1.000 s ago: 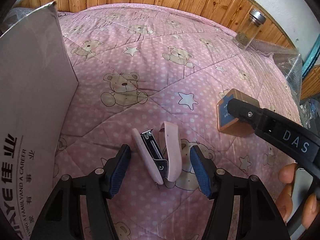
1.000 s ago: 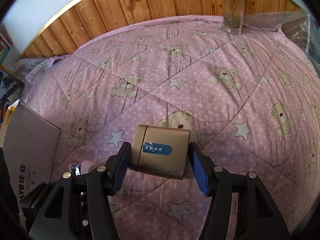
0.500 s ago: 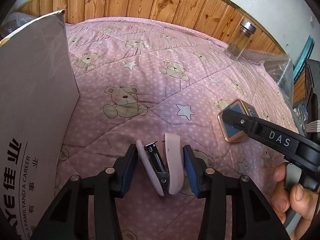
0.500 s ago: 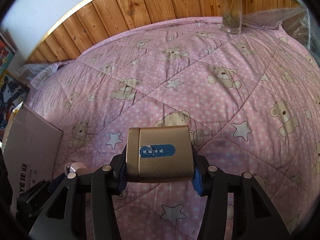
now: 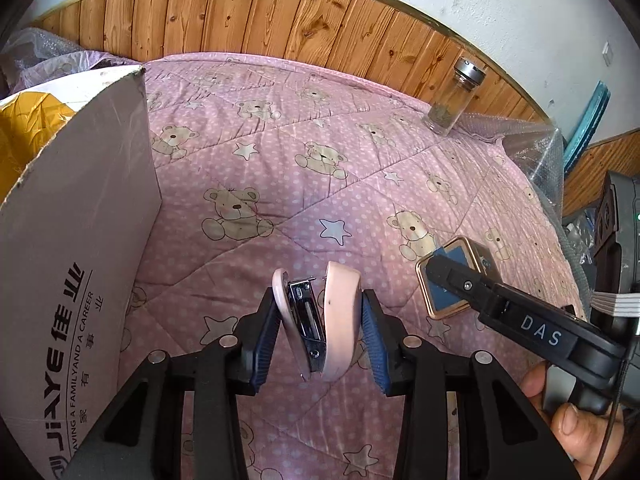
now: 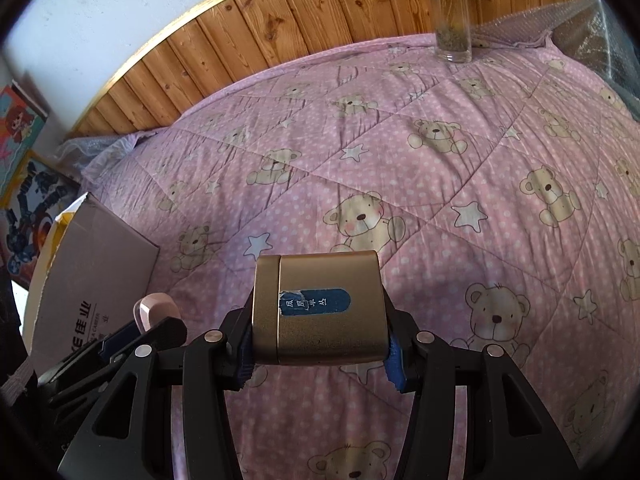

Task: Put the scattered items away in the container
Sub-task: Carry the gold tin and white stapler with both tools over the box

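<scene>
Right now my left gripper is clamped on the pink stapler, its blue pads pressing both sides, and the stapler's two halves splay apart at the far end so the metal magazine shows between them. It is lifted clear of the pink bear-print quilt. To my left, near and close beside the gripper, stands the cardboard box, its grey wall printed with black lettering and a yellow inner flap showing at the top. My right gripper is squeezed tight on the gold tin, which carries a blue label with small characters; the tin sits upright between the fingers, raised above the quilt. From the left camera that tin appears to the right, held by a black finger marked DAS, with part of my hand below it at the near right edge. From the right camera the stapler's pink tip pokes up at the near left, just in front of the box. Far off, by the wooden wall panelling, a glass jar with a metal lid stands on the quilt, well apart from both grippers.
</scene>
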`<action>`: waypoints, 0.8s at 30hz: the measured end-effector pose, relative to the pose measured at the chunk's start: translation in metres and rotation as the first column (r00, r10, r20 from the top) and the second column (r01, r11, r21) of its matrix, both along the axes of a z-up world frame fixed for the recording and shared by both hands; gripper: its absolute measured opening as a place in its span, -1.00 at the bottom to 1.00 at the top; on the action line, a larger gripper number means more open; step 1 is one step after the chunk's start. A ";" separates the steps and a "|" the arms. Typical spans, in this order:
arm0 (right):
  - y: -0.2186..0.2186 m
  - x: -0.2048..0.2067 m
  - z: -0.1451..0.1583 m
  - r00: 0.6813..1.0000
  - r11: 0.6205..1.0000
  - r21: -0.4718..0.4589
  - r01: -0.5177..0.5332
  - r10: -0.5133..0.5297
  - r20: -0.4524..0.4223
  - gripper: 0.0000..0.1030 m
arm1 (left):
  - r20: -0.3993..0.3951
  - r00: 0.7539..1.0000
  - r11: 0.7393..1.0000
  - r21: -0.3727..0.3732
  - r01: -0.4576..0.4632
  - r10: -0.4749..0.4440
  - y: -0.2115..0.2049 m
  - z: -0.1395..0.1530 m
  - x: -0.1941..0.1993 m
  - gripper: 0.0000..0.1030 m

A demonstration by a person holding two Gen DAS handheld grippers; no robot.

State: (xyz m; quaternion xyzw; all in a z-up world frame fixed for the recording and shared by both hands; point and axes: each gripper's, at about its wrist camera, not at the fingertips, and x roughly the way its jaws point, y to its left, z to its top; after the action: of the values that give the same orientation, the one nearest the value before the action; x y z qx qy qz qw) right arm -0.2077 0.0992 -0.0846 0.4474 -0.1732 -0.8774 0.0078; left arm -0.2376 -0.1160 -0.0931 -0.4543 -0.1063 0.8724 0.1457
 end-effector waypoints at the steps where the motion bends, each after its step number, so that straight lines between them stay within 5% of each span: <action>1: -0.001 0.003 0.001 1.000 1.000 -0.002 0.000 0.000 -0.001 0.03 | -0.003 1.000 1.000 0.002 -0.002 0.002 -0.001 0.002 0.002 -0.19; 24: -0.031 0.073 0.037 0.999 0.999 -0.015 -0.042 0.042 -0.031 0.03 | -0.072 0.997 1.000 0.030 0.007 -0.004 -0.021 0.058 0.069 -0.20</action>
State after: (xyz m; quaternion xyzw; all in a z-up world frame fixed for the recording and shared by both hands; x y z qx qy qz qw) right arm -0.1351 0.0679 -0.0478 0.4374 -0.1708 -0.8823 0.0324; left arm -0.1685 -0.1373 -0.0354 -0.4209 -0.1129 0.8860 0.1586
